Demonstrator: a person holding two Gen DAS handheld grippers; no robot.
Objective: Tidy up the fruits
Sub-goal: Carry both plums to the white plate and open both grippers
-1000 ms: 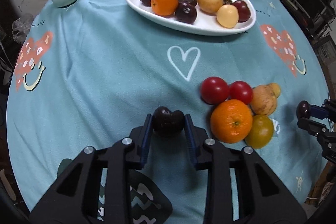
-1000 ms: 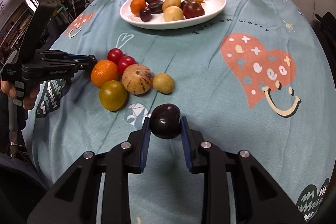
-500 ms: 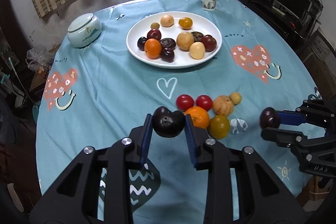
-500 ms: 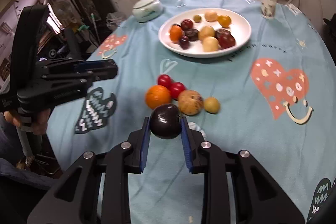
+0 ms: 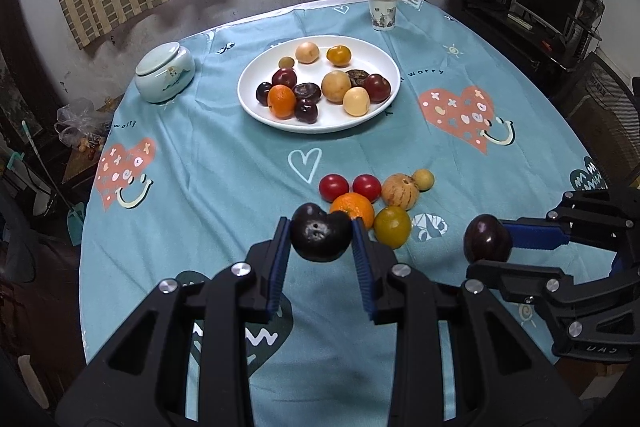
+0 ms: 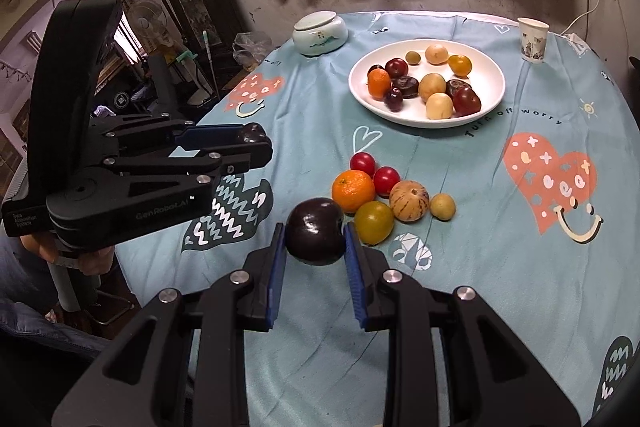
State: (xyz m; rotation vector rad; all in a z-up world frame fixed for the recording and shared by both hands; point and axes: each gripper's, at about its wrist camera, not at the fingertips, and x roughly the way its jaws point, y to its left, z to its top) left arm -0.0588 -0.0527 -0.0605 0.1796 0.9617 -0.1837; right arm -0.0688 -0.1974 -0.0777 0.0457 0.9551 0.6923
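Observation:
My left gripper (image 5: 320,239) is shut on a dark plum (image 5: 319,237) and holds it high above the near part of the table. My right gripper (image 6: 315,237) is shut on another dark plum (image 6: 315,235), also held in the air; it shows at the right of the left wrist view (image 5: 487,238). A group of loose fruit lies on the cloth: two red tomatoes (image 5: 334,185), an orange (image 5: 354,207), a green-yellow fruit (image 5: 393,226), a striped melon-like fruit (image 5: 400,190) and a small yellow fruit (image 5: 423,179). A white plate (image 5: 256,103) further back holds several fruits.
A lidded pale ceramic jar (image 5: 165,72) stands at the back left and a paper cup (image 5: 382,11) at the back right. The round table has a teal cloth (image 5: 224,163). Curtains, a wall and shelves with a monitor surround it.
Both grippers have risen and pulled back from the table with their plums, so the whole table now shows. The fruit on the cloth and plate has not moved.

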